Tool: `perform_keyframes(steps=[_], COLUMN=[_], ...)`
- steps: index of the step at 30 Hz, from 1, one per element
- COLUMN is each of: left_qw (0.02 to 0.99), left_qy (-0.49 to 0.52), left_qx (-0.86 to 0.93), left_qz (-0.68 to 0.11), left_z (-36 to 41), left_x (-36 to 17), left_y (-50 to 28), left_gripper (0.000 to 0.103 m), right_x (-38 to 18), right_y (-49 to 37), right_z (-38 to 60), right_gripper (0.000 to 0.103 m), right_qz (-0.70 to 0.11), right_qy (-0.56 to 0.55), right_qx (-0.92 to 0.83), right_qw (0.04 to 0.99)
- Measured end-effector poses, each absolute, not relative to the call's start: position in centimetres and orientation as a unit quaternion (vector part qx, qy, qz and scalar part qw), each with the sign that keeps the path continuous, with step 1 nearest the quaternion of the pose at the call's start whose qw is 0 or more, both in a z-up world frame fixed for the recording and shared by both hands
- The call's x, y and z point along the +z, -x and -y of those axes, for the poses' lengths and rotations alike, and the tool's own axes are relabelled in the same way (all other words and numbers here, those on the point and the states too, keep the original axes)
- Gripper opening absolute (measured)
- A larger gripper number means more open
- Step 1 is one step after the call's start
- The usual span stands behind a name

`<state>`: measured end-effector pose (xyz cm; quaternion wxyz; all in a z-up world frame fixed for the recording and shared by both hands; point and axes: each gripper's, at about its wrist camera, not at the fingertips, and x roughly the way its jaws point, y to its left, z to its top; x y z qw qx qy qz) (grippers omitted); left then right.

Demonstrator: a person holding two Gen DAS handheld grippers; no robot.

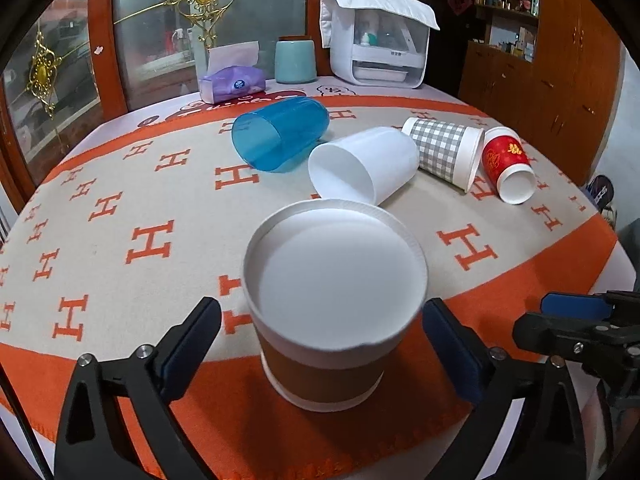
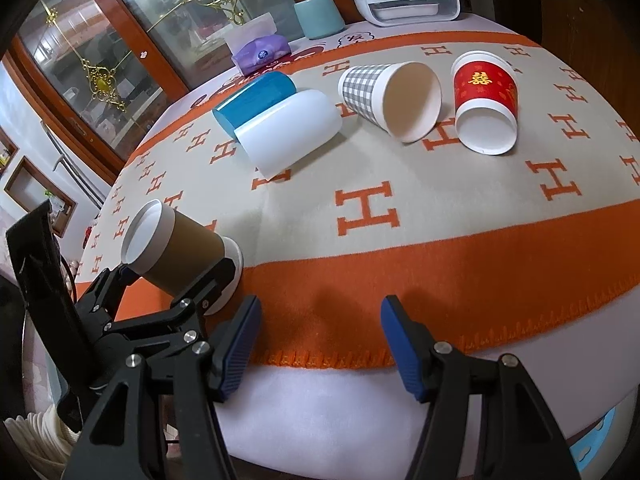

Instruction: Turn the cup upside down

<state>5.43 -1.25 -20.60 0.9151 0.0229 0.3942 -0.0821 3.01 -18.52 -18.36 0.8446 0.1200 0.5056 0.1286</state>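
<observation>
Left wrist view: left tool point(image 1: 322, 328) wide, straddling inverted brown-sleeved cup point(image 1: 332, 312); right tool point(image 2: 320, 344) wide, empty.

Large orange "H" letters repeated all over the tablecloth point(image 2: 400, 168). Gold double-happiness character "囍" on the red paper cup point(image 2: 484, 92), lying at two o'clock in the right wrist view. Small dark marking on the white appliance point(image 1: 380, 40) at twelve o'clock, unreadable.
</observation>
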Motion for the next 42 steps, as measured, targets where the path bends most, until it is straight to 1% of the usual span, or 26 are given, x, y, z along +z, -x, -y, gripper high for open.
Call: perform_keyframes(steps=[10,20,24,34,42], left_qw=[0.91,0.923,0.922,0.916,0.927], left_qy=[0.002,-0.022,-0.019,0.018,0.015], left_qx=[-0.075,-0.046,-0.029,-0.006,0.013], left_qz=[-0.407,-0.381,-0.386,-0.4,-0.374], left_z=[0.0,-1.2,-2.1,-3.4,-2.8], left_x=[-19.9,-15.8,-14.3,-10.3,-5.6], left_y=[-4.7,-2.7,-2.2,-1.8,-1.3], left_gripper=[0.101,0.102,0.102,0.102,0.102], right_x=[-17.1,-14.6,-13.5,-8.6,-3.9], right_y=[-1.6,-0.3,0.0,0.1,0.2], right_z=[18.2,17.0,16.4,15.8,15.5], right_gripper=[0.062,0.062,0.062,0.062,0.062], right_qz=[-0.489,-0.454,-0.446,-0.403,-0.363], right_qy=[-0.114,-0.081,-0.069,-0.061,-0.062], right_qx=[0.129,0.133,0.14,0.157,0.165], right_qw=[0.855,0.877,0.881,0.9,0.915])
